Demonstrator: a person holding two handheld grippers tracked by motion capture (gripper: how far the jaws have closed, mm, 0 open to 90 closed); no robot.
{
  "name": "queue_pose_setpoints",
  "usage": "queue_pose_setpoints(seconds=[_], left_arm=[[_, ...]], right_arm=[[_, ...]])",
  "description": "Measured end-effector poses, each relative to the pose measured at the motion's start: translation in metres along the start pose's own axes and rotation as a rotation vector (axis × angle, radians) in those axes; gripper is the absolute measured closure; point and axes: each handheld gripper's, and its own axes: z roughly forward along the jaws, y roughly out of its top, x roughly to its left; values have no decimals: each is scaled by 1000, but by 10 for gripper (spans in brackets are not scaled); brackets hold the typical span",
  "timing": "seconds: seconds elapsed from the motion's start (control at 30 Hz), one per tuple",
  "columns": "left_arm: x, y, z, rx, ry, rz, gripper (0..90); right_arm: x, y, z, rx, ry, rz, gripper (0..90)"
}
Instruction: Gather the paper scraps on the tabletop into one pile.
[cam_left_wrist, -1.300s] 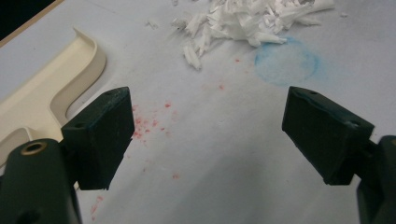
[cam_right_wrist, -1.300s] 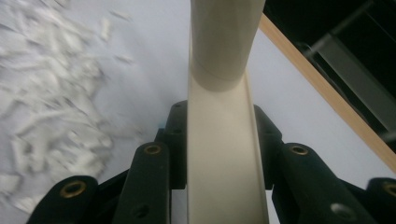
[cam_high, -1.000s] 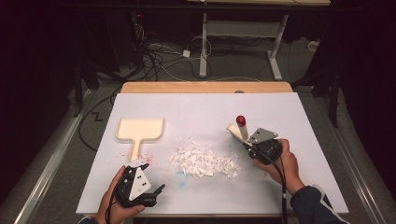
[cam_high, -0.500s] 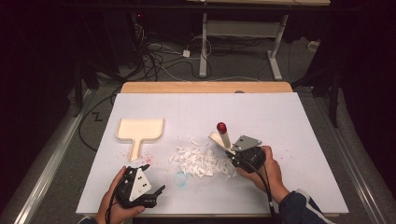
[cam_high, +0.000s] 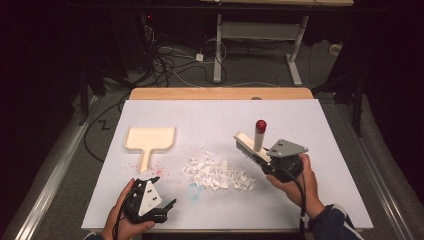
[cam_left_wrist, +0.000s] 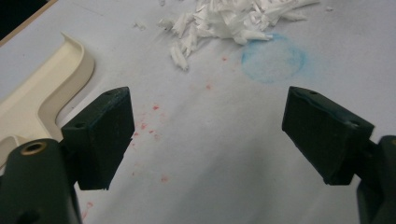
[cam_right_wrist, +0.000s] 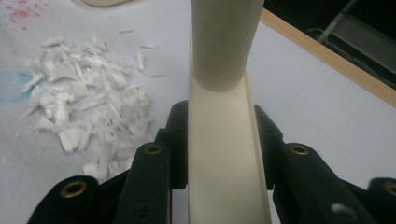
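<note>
At the left of the high view, the left hand-held gripper (cam_high: 165, 205) rests low near the front edge of the white paper-covered worktop (cam_high: 210, 120), its jaws wide apart with nothing between them; in the left gripper view the two black pads (cam_left_wrist: 100, 135) frame bare white surface speckled with red marks. Just beyond it lies the cream plastic dustpan (cam_high: 149, 140), flat, handle pointing toward the front edge, with open worktop to its left out to the paper's edge and behind it to the bare wooden strip (cam_high: 220, 93) along the far side.

Between the two hands, toward the front, sits the heap of white paper shreds (cam_high: 217, 173), loosely spread; a faint blue ring mark (cam_left_wrist: 274, 58) lies on the surface just at its near-left side. The dustpan stands apart from the heap, with bare surface between them.

To the right, the right hand-held gripper (cam_high: 265, 162) is clamped on the cream hand brush with a red-capped handle (cam_high: 252, 145); the right gripper view shows the brush's back (cam_right_wrist: 224, 154) pinched between the jaws. The brush is just beside the heap's right end, its bristles pointing toward the front edge and its red tip rising upward. Right of this hand, the worktop lies open out to its right edge.
</note>
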Motion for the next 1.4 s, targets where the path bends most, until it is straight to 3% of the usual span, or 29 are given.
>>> queue_pose_setpoints(seconds=[0.13,0.17,0.27,0.33,0.43,0.53,0.63,0.73,0.9,0.93,1.0,1.03,1.13,1.17,1.33,1.4], left_arm=[[0,-1,0,2,2,1,161],[0,-1,0,2,2,1,161],[0,0,0,4,0,3,161],[-1,0,1,8,-3,9,161],[-1,2,2,7,-3,11,161],[-2,3,3,9,-6,17,161],[-1,3,4,8,-9,11,161],[-1,3,4,7,-11,4,161],[-2,4,3,-7,-18,6,161],[-2,5,3,-8,-21,8,161],[-2,6,5,-10,-26,8,161],[-2,6,5,-10,-26,8,161],[-2,6,5,-17,-34,13,161],[-2,7,5,-17,-34,15,161],[0,7,6,-17,-30,5,161],[0,7,5,-18,-26,6,161]], right_arm=[[-19,-22,-27,53,-39,1,680],[-19,-22,-27,53,-39,1,680],[-37,-45,-45,91,-58,50,680],[-41,-50,-46,94,-72,66,680],[-49,-57,-42,108,-133,101,680],[-43,-53,-30,106,-132,103,680],[-21,-46,-14,133,-76,65,681],[-1,-37,-4,142,-54,43,680],[23,-23,13,129,-37,78,680],[35,-14,22,103,-37,85,680],[45,-7,33,80,-23,134,679],[45,-7,33,80,-23,134,679],[64,2,49,55,-59,157,679],[68,7,53,43,-64,143,678],[72,16,56,2,-45,177,681],[73,19,56,-12,-58,121,679]])
